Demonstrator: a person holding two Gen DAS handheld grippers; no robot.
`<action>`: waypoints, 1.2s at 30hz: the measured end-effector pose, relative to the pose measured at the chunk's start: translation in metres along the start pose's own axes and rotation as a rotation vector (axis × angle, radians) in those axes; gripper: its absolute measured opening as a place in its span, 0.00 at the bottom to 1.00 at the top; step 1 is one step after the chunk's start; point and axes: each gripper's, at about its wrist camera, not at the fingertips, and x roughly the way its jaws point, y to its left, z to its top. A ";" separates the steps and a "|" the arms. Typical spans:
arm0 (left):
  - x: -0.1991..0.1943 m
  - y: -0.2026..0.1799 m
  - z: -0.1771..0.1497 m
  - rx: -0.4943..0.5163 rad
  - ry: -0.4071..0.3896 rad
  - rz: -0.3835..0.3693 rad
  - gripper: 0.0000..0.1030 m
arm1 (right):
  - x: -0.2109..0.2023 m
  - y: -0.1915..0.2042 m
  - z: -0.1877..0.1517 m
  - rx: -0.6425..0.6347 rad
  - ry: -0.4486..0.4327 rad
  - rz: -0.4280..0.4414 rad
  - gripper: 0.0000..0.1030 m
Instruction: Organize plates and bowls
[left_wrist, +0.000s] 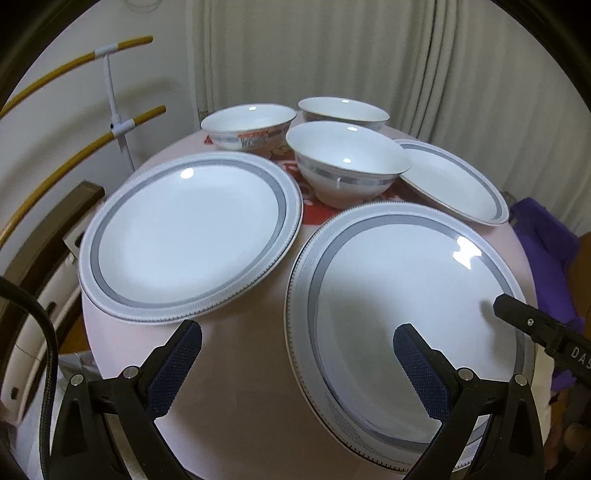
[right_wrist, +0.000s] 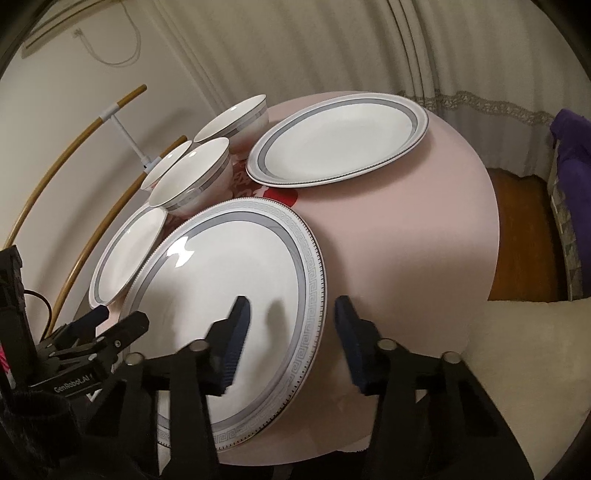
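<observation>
Right gripper (right_wrist: 291, 325) part-open astride the near plate (right_wrist: 221, 295) rim on the pink table (right_wrist: 406, 240) — pads not pressing yet, poised to lift for stacking — left gripper (left_wrist: 295, 343) wide, empty.

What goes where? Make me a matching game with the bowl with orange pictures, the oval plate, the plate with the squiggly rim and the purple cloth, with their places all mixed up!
Things:
1. bowl with orange pictures
2. oval plate
3. plate with the squiggly rim
4. purple cloth

Places, as the left wrist view shows them:
A. off the table, to its right
B. nearest, its rim between the open fingers of the right gripper
C. back left of the table
D. back right of the table

Pairs: 1-C, 2-D, 3-B, 4-A.
</observation>
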 end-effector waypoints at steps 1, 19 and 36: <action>0.002 0.002 -0.001 -0.019 0.018 -0.017 0.99 | 0.000 -0.001 0.000 0.002 0.001 0.002 0.37; 0.026 -0.004 0.000 -0.038 0.147 -0.036 0.99 | 0.006 -0.006 -0.002 -0.003 -0.007 0.040 0.17; 0.012 -0.007 0.000 -0.066 0.100 -0.093 0.46 | 0.005 -0.010 -0.004 0.010 -0.011 0.061 0.17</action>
